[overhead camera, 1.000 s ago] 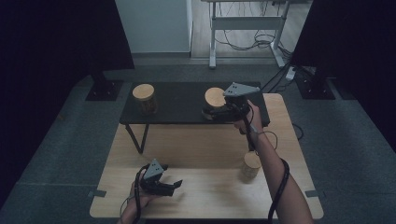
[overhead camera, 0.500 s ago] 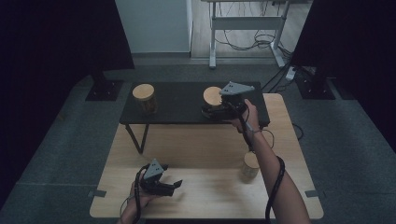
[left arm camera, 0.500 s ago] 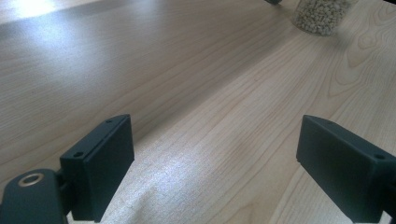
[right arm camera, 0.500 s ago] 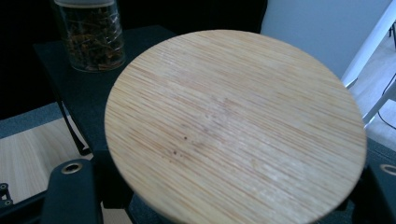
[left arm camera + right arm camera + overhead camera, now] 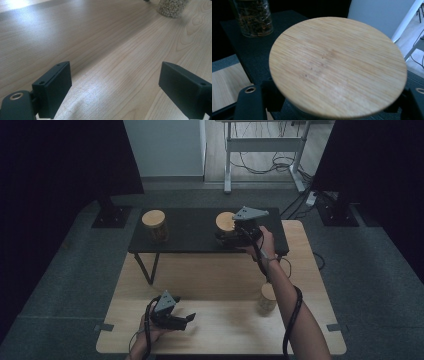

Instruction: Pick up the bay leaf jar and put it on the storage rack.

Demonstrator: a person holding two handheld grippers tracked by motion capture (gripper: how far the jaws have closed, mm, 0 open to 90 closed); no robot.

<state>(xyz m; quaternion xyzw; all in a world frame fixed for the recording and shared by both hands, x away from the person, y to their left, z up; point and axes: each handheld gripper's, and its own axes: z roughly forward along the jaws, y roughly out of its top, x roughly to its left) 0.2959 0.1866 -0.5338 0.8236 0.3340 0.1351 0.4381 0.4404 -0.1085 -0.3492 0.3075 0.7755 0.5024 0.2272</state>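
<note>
Right tongs (image 5: 227, 236) clamp a wood-lidded jar (image 5: 226, 222) on the black shelf (image 5: 190, 232); left tongs (image 5: 186, 321) gape over the wooden table (image 5: 220, 285).

Open desk (image 5: 210, 285) lies between the tools; only the jar of pellets (image 5: 266, 299) stands near the right forearm.

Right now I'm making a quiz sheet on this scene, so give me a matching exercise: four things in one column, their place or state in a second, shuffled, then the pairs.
Things:
1. left gripper
2. right gripper
3. glass jar of dark dried leaves with a wooden lid
4. glass jar of pale pellets with a wooden lid

Place or state:
A. stands on the light wooden table
B. shut on the round-lidded jar
C. at the left end of the black raised shelf
D. open, nothing between its jaws

Pairs: 1-D, 2-B, 3-C, 4-A
</note>
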